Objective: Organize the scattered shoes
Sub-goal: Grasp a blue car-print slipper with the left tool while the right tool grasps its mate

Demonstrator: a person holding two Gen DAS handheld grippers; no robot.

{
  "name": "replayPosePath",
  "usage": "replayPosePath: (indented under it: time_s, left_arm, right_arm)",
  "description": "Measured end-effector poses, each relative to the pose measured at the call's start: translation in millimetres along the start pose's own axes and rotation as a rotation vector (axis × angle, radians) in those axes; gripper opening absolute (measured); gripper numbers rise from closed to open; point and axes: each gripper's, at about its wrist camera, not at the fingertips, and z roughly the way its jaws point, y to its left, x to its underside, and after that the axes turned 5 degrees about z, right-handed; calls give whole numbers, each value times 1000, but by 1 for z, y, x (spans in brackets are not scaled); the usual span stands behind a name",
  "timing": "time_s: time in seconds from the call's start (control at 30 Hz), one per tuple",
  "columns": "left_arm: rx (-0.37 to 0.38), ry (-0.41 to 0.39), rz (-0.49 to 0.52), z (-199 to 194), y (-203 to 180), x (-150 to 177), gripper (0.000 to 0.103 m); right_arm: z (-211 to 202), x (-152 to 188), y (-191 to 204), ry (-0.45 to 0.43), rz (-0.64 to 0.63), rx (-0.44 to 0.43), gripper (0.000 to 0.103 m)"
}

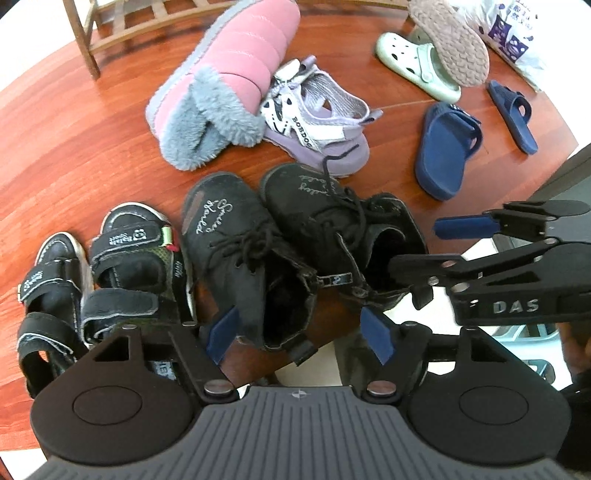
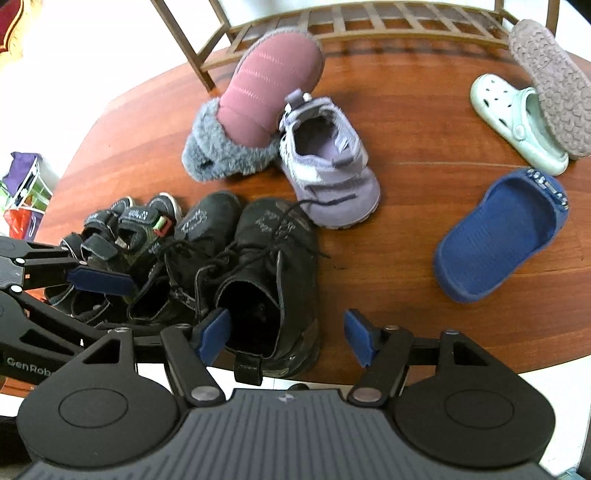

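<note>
Left to right across the counter [image 1: 74, 122]:

Near-left edge: pair of black strap sandals [image 1: 92, 273], side by side, toes pointing away. Already lined up.

Next right: pair of black lace-up boots [image 1: 236, 258], touching each other, long axes running away from the grippers, heels at the near counter edge. Left gripper [image 1: 299, 332] is released, pads either side of the left boot's heel collar but not pressing on it. Right gripper [image 2: 284, 332] also released; its left pad sits at the collar of the right boot [image 2: 269, 266], its right pad over bare wood. Neither holds anything.

Centre, farther back: pink fur-lined boot [image 2: 266, 88] lying over a lilac sneaker [image 2: 325, 173], the two touching. The sneaker lies just beyond the right boot's toe.

Right: blue slide [image 2: 498, 236] alone, long axis diagonal, well apart from its mate [image 1: 511, 114] further back. Pale green clog [image 2: 517, 125] with a pink-soled shoe [image 2: 550, 88] propped on it, sole up.

Judgement: boots look placed; next candidates are the unsorted shoes. Right gripper is nearer the blue slide, with bare wood between them. Open room remains along the near edge to the right of the boots. Wooden rack [image 2: 351, 26] stands behind.
</note>
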Motion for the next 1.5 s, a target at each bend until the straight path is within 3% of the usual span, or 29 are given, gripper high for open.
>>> replayPosePath:
  time_s: [0.2, 0.4, 0.73, 0.83, 0.97, 1.1, 1.37, 1.5]
  left_arm:
    - [-4, -24, 1, -11, -4, -9, 84]
    - [-2, -69, 13, -17, -20, -26, 86]
    - [-24, -69, -93, -7, -29, -44, 86]
    - [-38, -67, -132, -3, -35, -51, 86]
    - [-40, -74, -166, 1, -47, -60, 86]
    - [-40, -75, -168, 9, -65, -78, 86]
    - [-2, -75, -86, 31, -112, -117, 90]
    - [24, -78, -27, 45, -139, -131, 93]
  right_arm:
    - [-21, -8, -20, -52, 28, 31, 78]
    - [-30, -18, -64, -100, 90, 123, 82]
    - [-24, -45, -149, -126, 137, 247, 81]
    - [-17, -54, -167, -116, 133, 256, 79]
    - [-8, -65, -183, -90, 118, 253, 68]
    - [-7, -74, -197, -66, 83, 226, 67]
    - [-34, -82, -240, -87, 85, 167, 77]
    - [-43, -83, -269, -99, 93, 185, 83]
